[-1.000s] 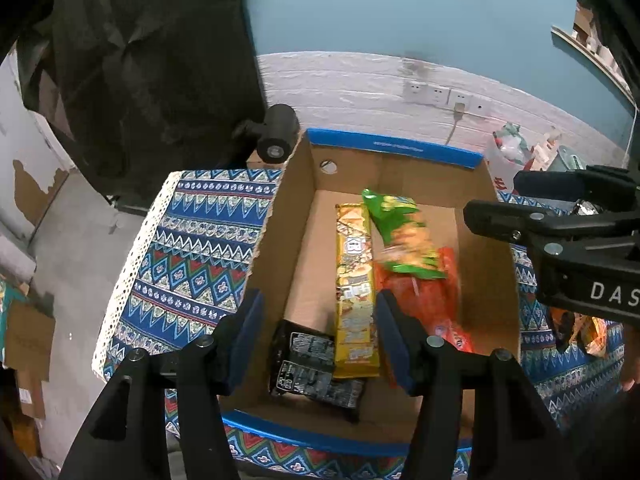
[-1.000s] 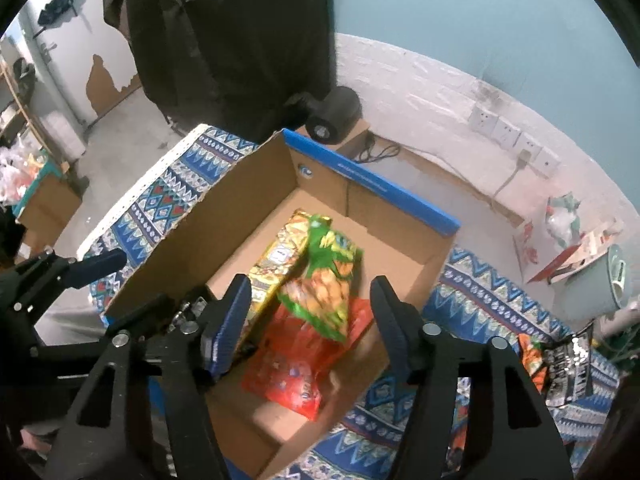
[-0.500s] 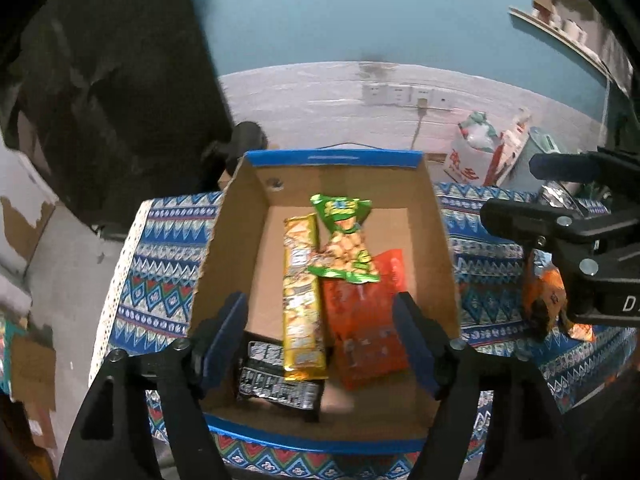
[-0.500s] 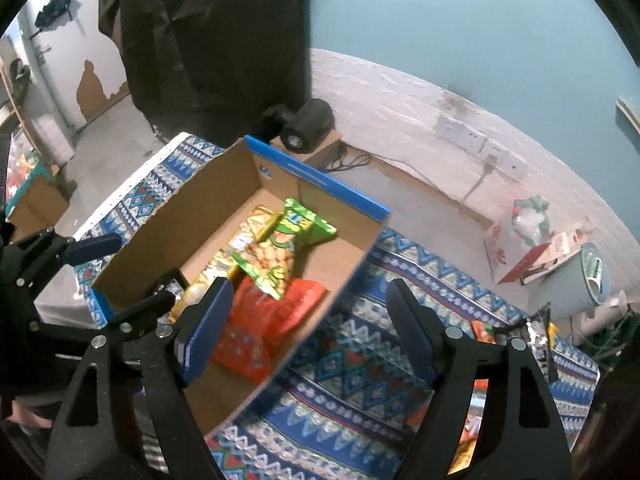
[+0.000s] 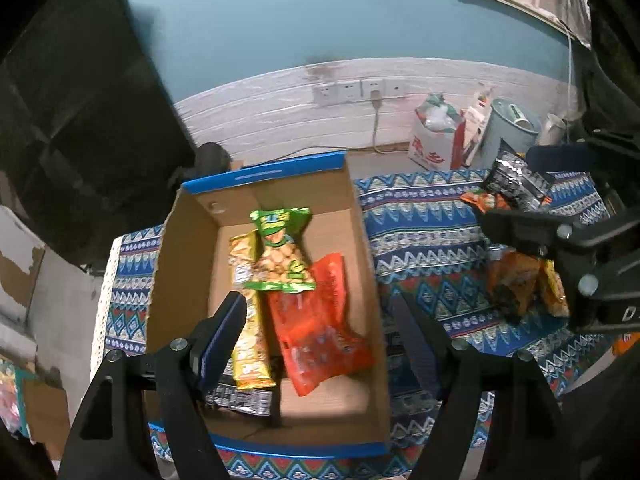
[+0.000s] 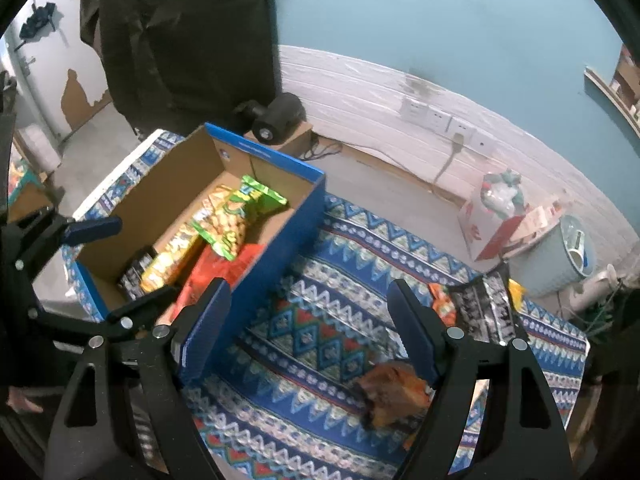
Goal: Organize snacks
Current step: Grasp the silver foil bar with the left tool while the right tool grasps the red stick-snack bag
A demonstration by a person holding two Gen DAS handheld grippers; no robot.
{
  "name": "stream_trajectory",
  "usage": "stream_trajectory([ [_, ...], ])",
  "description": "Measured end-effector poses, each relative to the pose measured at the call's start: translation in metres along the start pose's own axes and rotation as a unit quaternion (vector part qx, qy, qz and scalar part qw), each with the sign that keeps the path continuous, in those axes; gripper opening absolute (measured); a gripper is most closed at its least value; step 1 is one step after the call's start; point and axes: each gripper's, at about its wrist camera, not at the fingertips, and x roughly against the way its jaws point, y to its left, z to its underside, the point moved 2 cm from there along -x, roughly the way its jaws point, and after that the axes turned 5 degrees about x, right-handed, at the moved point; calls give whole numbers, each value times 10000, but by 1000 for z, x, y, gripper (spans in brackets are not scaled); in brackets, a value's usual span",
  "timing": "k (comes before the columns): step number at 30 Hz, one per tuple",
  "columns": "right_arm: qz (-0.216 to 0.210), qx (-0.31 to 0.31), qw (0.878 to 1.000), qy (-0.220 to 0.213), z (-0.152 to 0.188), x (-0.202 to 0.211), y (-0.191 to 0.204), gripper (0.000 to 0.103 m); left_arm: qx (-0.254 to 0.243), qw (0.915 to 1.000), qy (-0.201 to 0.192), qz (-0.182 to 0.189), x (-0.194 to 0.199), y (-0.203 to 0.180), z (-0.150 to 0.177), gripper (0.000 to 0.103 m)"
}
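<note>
Both of your grippers have let go and slid sideways, away from the box [image 5: 256,364] and toward the right side of the surface [image 6: 332,320]. The left gripper [image 5: 320,332] now hangs wide open over the box's right wall, with nothing pinched. The right gripper [image 6: 308,320] has opened wider too, and it is empty, over bare cloth beside the box.

4 snacks now lie in the box: a green bag [image 5: 280,256] on top, a long yellow pack [image 5: 248,340], a red bag [image 5: 320,332] and a black pack [image 5: 240,398] at the near end. So that part looks done.

More snacks wait near the right edge of the surface: an orange bag [image 6: 394,394] just by your right gripper, and a black bag [image 6: 486,310] with another orange pack [image 6: 442,306] farther back. I think the orange bag is your next grab.
</note>
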Motion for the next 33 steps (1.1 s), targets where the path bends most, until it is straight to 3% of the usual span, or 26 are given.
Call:
stream_trajectory([
  [11, 319, -144, 9987, 360, 57, 5, -51, 80, -485, 9984, -206, 198, 5, -51, -9, 81],
  [21, 440, -869, 9919, 812, 120, -6, -115, 80, -1052, 9930, 134, 518, -18, -112, 2, 81],
  [33, 265, -1173, 9843, 1292, 169, -39, -146, 80, -1543, 9843, 596, 617, -49, -156, 18, 81],
])
